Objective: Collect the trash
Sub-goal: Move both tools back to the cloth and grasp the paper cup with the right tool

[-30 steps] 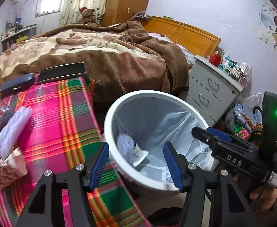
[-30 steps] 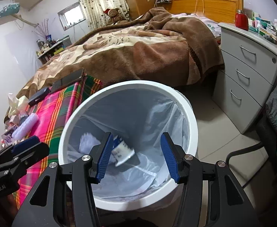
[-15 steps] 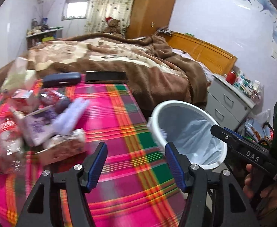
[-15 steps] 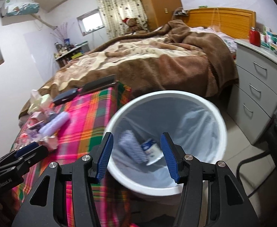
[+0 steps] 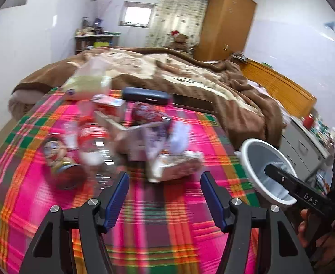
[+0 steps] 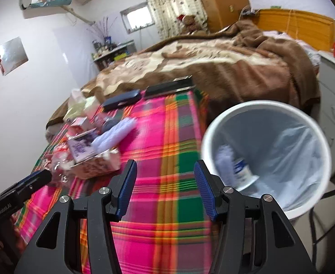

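Left gripper (image 5: 164, 188): blue-padded jaws parted, nothing between them, just been opening a little wider; hanging over the pink, green and orange plaid tablecloth (image 5: 144, 223). Just ahead of the tips: a crumpled brownish paper wrapper (image 5: 176, 164), long axis running left to right. Ahead and left: a printed drink can (image 5: 57, 157) on its side, open end toward the gripper, beside a clear plastic bottle with a red label (image 5: 92, 141), blurred. Farther ahead: an opened cardboard box (image 5: 126, 132), a red wrapper (image 5: 147, 113), then a dark blue oblong case (image 5: 145, 96) lying crosswise at the cloth's far edge. Off to the right, beyond the cloth's edge: a white round trash bin with a pale liner (image 5: 254, 150), mouth tilted toward the view, partly behind the right gripper (image 5: 279, 175).

Right gripper (image 6: 165, 182): jaws spread, empty, above bare plaid. Ahead and left: the same litter heap, with a pale lilac ribbed roll (image 6: 115, 132) lying with its long axis pointing away and rightward. Just right of the tips: the bin (image 6: 213, 125), holding a lilac bundle and a white wrapper with blue print (image 6: 241, 171). Beyond: a bed under a brown and cream blanket (image 6: 213, 64).
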Tool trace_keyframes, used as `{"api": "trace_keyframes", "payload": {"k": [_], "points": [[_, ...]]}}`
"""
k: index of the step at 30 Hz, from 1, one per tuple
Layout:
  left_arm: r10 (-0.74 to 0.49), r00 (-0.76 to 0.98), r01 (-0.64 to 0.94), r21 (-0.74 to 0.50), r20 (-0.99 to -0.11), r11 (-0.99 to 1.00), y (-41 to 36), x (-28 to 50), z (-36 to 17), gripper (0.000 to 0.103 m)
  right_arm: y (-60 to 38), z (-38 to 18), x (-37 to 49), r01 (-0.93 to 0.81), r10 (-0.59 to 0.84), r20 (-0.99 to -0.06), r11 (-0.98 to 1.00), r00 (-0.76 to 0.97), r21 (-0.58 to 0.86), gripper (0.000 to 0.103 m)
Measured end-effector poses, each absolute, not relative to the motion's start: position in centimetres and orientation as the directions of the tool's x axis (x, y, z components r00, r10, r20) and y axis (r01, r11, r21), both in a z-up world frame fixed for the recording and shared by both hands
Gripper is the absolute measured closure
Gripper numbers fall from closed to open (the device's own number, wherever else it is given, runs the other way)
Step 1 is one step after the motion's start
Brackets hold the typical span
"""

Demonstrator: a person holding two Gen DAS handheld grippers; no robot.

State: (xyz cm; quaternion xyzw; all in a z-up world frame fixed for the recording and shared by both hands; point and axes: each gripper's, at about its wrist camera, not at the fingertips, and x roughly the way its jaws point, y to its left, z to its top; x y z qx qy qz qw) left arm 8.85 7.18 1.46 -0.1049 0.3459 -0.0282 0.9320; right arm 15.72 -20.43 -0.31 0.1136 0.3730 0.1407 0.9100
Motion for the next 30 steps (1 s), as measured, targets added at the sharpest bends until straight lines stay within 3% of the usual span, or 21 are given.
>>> {"api": "trace_keyframes", "payload": {"k": [12, 21, 30], "points": [[0.007, 0.746, -0.222, -0.239, -0.666, 0.945, 17.1, 8.9, -0.1, 0.034, -13.4, -1.8, 17.5, -0.198, 0.428, -0.675, 0.898, 0.601, 0.393, 0.049], [0.011, 0.726, -0.250, -0.249, -0.687, 0.936, 20.5, 10.4, -1.0, 0.034, -10.9, -1.9, 19.3, -0.112, 0.423, -0.679, 0.885, 0.600, 0.452, 0.039], [-0.020, 0.695, -0.262, -0.279, -0.719, 0.924, 21.6, 12.7, -2.5, 0.034, -8.2, -3.3, 20.2, -0.091, 0.327, -0.778, 0.939, 0.537, 0.332, 0.038]]}}
